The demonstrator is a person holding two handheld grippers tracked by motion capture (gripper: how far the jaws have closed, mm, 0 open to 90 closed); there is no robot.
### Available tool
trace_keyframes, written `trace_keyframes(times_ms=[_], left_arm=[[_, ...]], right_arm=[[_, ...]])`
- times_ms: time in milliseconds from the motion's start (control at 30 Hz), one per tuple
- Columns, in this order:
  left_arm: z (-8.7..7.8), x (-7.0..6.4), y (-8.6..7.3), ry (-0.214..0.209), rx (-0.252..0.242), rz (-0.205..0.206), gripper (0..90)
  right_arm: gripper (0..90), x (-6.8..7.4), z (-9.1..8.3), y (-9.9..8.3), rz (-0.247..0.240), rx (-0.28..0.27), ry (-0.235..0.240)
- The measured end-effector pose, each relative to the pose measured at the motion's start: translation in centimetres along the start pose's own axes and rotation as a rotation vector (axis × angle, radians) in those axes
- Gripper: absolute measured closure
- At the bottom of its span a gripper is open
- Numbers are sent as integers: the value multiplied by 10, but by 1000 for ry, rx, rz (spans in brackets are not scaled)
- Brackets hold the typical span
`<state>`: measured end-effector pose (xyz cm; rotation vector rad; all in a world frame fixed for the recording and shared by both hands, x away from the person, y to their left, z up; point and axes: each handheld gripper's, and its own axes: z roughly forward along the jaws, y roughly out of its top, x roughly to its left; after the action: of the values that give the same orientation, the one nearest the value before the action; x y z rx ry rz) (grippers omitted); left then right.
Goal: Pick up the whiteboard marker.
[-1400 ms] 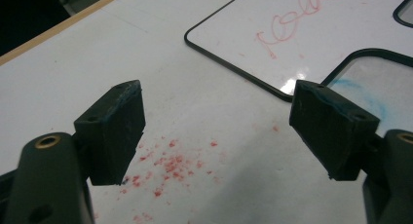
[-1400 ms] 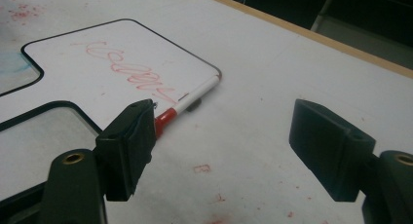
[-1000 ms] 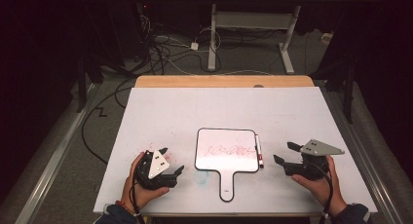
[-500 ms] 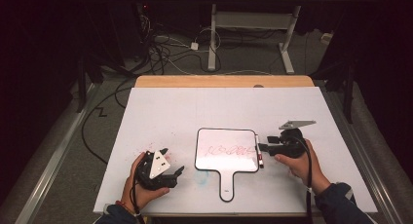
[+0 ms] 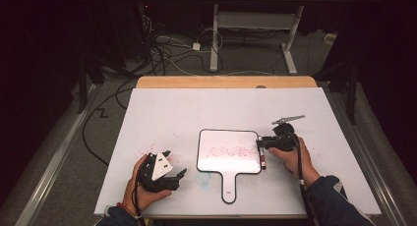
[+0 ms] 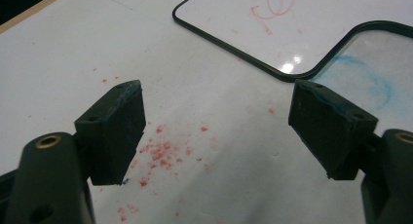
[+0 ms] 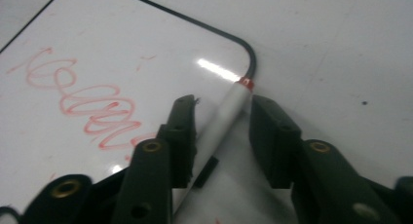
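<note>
Marker [image 5: 262, 156] is seen lying along the right edge of the small whiteboard [image 5: 228, 152], near the middle of the white tabletop [image 5: 206, 108]. In the right gripper view the marker [image 7: 221, 121] shows a white barrel with a red band at its far end, resting on the board's surface [image 7: 97, 53] by the rounded corner. Red scribbles [image 5: 231, 151] are noted across the board. The board's handle [image 5: 228, 189] points toward the near edge.

Right gripper [image 5: 260, 143] is held at the board's right edge; its jaws are set apart on either side of the barrel [image 7: 219, 136]. Contact with the barrel cannot be told.

Left gripper [image 5: 173, 164] is held in the left hand [image 5: 142, 186] at the near left of the table, left of the board. Its jaws are spread wide with nothing between them [image 6: 219, 131]. Red specks [image 6: 160, 153] are scattered on the tabletop beneath. A faint blue smear [image 6: 375, 80] is seen beside the handle.

Cables [image 5: 162, 44] are noted on the floor beyond the far edge.
</note>
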<state>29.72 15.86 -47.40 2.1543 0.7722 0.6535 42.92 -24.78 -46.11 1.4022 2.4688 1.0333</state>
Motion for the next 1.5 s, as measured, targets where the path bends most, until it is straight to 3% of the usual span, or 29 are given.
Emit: trace_keyframes(times_ms=[100,167,500,700,833,967,1033,1067,1133,1167,1200,1233,1267,1300,1367,1500], left_arm=[[0,0,0,-2,2,-1,204],[1,0,0,-5,3,-1,205],[4,-1,1,-16,16,-7,207],[6,-3,6,-31,8,-19,212],[10,-5,18,-57,-22,-46,226],[17,-10,36,-128,-73,-76,246],[22,-14,46,-184,-107,-103,265],[28,-19,57,-224,-124,-107,278],[31,-23,63,-245,-134,-113,280],[38,-30,75,-288,-153,-108,294],[38,-30,75,-288,-153,-108,303],[46,-37,86,-335,-173,-119,303],[46,-37,86,-335,-173,-119,312],[53,-43,95,-377,-179,-129,319],[56,-46,99,-389,-188,-135,339],[67,-55,112,-459,-229,-163,389]], right_arm=[[737,4,1,-1,-23,15,30],[777,6,1,-1,-30,10,19],[814,9,-2,0,-69,-7,9],[814,16,-16,2,-84,-76,14],[814,27,-33,6,-129,-162,36],[815,40,-44,8,-150,-229,63],[815,51,-47,8,-172,-268,97],[815,55,-47,8,-178,-282,108],[815,60,-48,8,-183,-297,124],[815,69,-48,8,-195,-321,143],[815,73,-49,8,-202,-339,162],[815,78,-49,7,-209,-345,165],[815,78,-49,7,-209,-345,165],[815,85,-50,6,-219,-375,205],[815,92,-50,6,-234,-388,209],[815,100,-50,2,-239,-417,239]])
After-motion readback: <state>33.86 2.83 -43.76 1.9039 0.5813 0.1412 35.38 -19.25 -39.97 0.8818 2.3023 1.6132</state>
